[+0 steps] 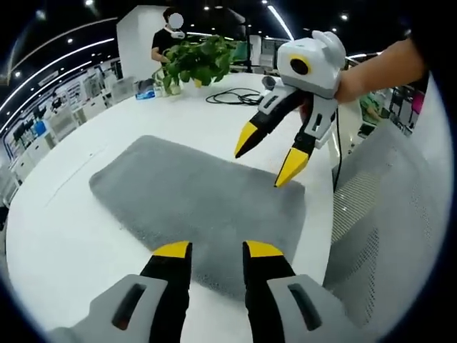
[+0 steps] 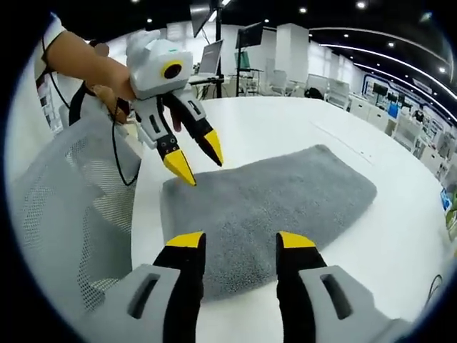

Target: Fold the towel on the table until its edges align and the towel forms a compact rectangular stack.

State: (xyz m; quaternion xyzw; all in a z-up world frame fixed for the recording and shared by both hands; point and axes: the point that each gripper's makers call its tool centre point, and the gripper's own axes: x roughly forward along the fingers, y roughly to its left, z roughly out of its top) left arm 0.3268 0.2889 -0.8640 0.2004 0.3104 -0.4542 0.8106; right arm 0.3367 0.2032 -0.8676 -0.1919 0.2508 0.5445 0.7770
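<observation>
Lying flat on the white table [image 1: 64, 236], the grey towel [image 1: 200, 200] is spread from the centre of the left gripper view out toward 10 o'clock. Both the left gripper [image 1: 218, 249] and the right gripper [image 2: 234, 239] are held with jaws apart and empty above its near edge. Matching corners should be pinched together, lifted evenly, and carried across so the edges meet.

Potted plant [image 1: 194, 61], black cable [image 1: 234, 97] on table; mesh chair [image 2: 71, 207] beside.
</observation>
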